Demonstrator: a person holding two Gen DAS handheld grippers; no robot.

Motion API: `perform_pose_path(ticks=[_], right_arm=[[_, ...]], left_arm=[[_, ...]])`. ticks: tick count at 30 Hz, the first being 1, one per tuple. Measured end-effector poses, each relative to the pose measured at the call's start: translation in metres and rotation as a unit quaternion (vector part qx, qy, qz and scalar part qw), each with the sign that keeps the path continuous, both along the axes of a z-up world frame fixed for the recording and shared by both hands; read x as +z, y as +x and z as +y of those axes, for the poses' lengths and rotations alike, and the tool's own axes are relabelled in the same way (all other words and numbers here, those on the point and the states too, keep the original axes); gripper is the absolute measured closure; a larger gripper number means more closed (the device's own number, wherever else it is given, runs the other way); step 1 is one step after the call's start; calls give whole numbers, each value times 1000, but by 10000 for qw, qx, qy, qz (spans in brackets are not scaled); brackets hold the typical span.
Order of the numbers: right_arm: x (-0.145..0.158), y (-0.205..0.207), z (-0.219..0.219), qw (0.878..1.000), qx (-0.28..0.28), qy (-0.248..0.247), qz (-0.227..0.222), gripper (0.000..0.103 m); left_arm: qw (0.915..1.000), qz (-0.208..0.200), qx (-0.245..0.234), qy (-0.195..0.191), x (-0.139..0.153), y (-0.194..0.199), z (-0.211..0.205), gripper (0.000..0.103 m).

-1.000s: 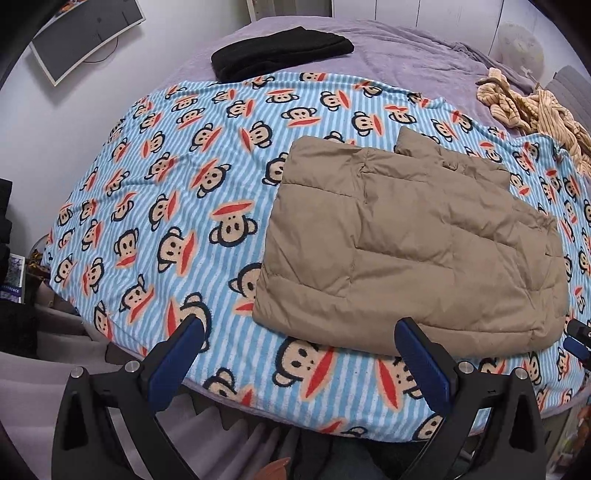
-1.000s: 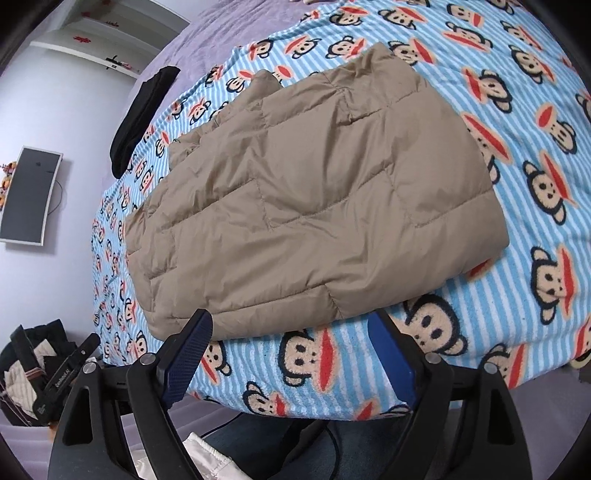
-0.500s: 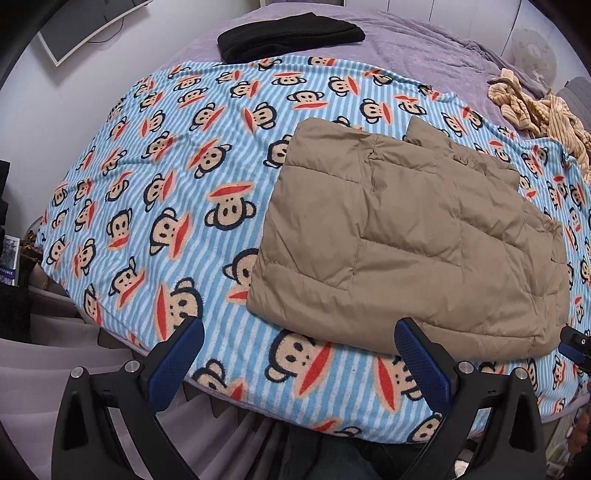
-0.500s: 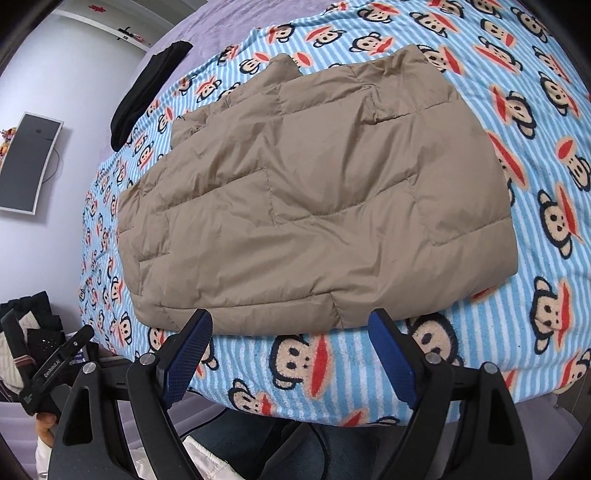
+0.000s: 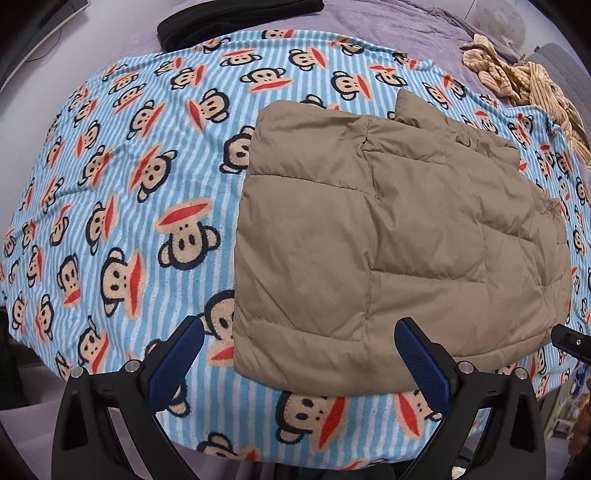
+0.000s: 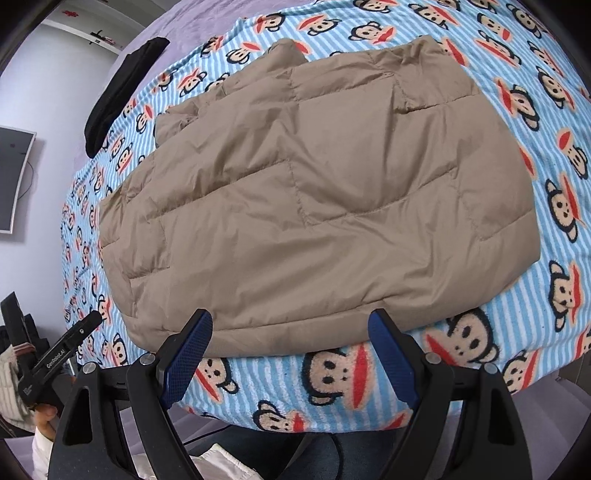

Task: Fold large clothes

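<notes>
A tan quilted puffer jacket (image 5: 399, 240) lies folded into a rough rectangle on the blue striped monkey-print blanket (image 5: 122, 192). My left gripper (image 5: 295, 360) hovers open over the jacket's near left corner, its blue pads wide apart and empty. In the right wrist view the same jacket (image 6: 317, 195) fills the middle, and my right gripper (image 6: 290, 354) stands open just above its near edge, nothing between the fingers. The left gripper's body (image 6: 55, 358) shows at that view's lower left, held in a hand.
A black folded garment (image 5: 240, 18) lies at the far end of the bed on a purple sheet. A striped tan garment (image 5: 524, 81) is bunched at the far right. The blanket's front edge (image 6: 332, 417) drops off just under both grippers.
Both grippers have come down and forward toward the jacket's near edge, so the jacket looks larger. Both stay open. The jacket has not moved.
</notes>
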State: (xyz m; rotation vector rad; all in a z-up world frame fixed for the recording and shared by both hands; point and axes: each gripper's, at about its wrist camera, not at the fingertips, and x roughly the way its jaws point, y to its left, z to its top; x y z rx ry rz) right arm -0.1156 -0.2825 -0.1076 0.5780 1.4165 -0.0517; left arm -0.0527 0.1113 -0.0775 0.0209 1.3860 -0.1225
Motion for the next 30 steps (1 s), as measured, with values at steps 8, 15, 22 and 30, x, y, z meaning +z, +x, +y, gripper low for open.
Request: perform_pose_path(ticks=[8, 15, 22, 30], right_arm=[[-7, 21, 36, 9990, 96, -271, 332, 15], [-1, 49, 36, 9983, -83, -560, 125, 67], [-18, 71, 47, 9983, 462, -270, 248, 87], [-40, 84, 60, 9950, 783, -355, 506, 87]], left_arm=[[9997, 142, -48, -208, -20, 23, 20, 0], [9995, 267, -42, -132, -35, 40, 17, 0], [9989, 245, 342, -211, -34, 37, 11, 0], [9992, -11, 51, -405, -43, 52, 27, 0]])
